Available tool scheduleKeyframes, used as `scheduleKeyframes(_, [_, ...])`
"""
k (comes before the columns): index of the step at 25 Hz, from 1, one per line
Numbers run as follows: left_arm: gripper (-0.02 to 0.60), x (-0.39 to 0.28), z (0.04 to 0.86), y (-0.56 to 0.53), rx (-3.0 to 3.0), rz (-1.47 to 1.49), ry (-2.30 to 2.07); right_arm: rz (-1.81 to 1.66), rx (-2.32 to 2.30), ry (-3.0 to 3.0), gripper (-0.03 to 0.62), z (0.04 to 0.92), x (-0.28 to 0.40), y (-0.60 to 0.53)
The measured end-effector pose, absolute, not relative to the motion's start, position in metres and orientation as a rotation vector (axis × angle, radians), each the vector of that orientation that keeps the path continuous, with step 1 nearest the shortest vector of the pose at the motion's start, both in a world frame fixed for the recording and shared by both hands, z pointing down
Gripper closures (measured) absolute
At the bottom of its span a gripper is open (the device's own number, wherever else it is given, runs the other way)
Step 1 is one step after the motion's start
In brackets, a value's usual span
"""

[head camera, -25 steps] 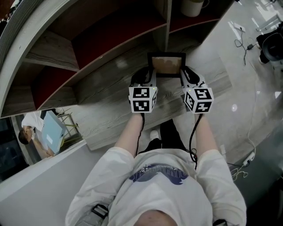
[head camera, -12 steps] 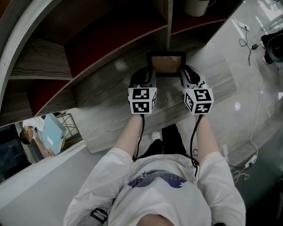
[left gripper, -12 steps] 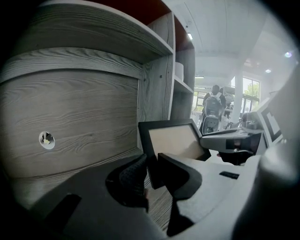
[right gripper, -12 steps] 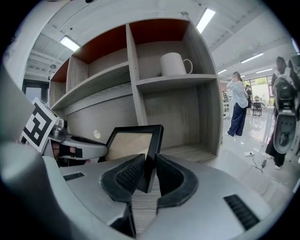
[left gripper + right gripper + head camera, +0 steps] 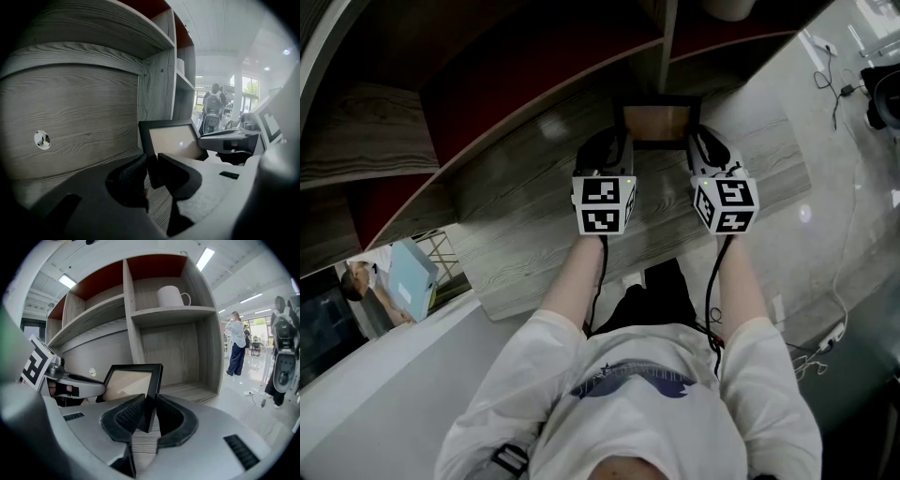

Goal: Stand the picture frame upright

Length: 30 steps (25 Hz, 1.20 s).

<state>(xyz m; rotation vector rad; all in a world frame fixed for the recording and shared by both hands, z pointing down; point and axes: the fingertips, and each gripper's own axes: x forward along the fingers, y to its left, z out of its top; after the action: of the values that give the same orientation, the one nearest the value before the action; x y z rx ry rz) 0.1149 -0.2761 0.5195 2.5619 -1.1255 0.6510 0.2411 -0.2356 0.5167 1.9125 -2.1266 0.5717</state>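
Since the earlier picture both grippers and the frame have sunk toward the bench. Left gripper clamps the frame's left edge, right gripper its right edge. The frame is near upright, tilted back; seating and release likely remain. The shelf divider is close at 12 o'clock, with open room at 6.

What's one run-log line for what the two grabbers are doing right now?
left gripper: shut on left edge of picture frame | right gripper: shut on its right edge | frame: held over wooden shelf
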Motion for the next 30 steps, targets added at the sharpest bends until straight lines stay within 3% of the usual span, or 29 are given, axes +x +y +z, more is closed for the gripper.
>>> scheduleKeyframes(30, [0.506,0.127,0.552,-0.292,2.541,0.708,-1.147,0.48,1.833,-2.119,0.528,0.548,0.251,-0.247])
